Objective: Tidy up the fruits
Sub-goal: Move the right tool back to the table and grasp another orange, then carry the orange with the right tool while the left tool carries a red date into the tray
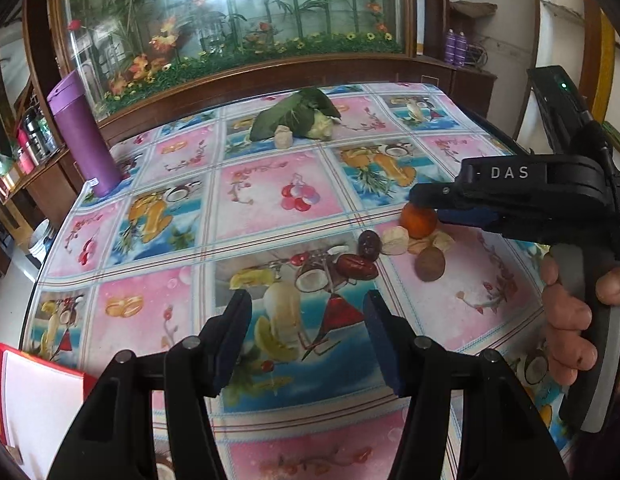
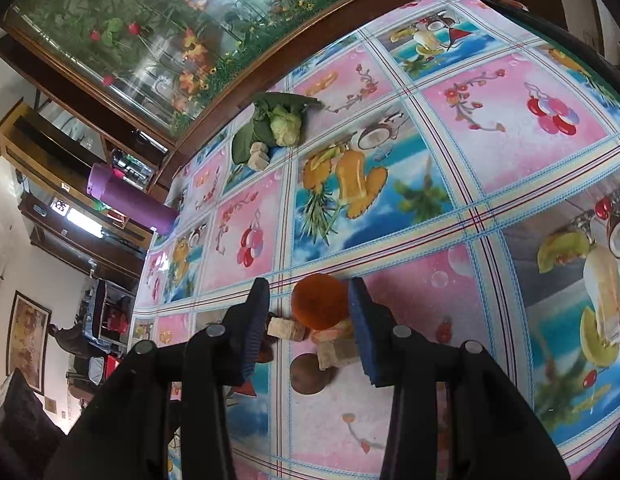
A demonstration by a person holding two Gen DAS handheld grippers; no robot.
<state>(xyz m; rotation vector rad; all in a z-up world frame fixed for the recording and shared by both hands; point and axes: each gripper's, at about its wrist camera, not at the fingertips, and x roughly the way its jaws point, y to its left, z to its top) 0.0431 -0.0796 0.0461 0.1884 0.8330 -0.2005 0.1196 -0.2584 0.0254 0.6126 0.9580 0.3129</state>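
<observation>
Right hand-held gripper (image 2: 310, 320) tilts down, fingers parted around the orange (image 2: 320, 302) (left hand-held gripper (image 1: 307, 332) wide, empty)

red book (image 1: 37, 396): cut by frame edge | dates (image 2: 265, 350): behind gripper finger

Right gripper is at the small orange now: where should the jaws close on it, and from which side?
Grip the orange across its round middle, coming down from above and the near side, as the right gripper already points. Its far side is clear; pale chunks and a brown round fruit crowd the near side, so keep the pads high.
</observation>
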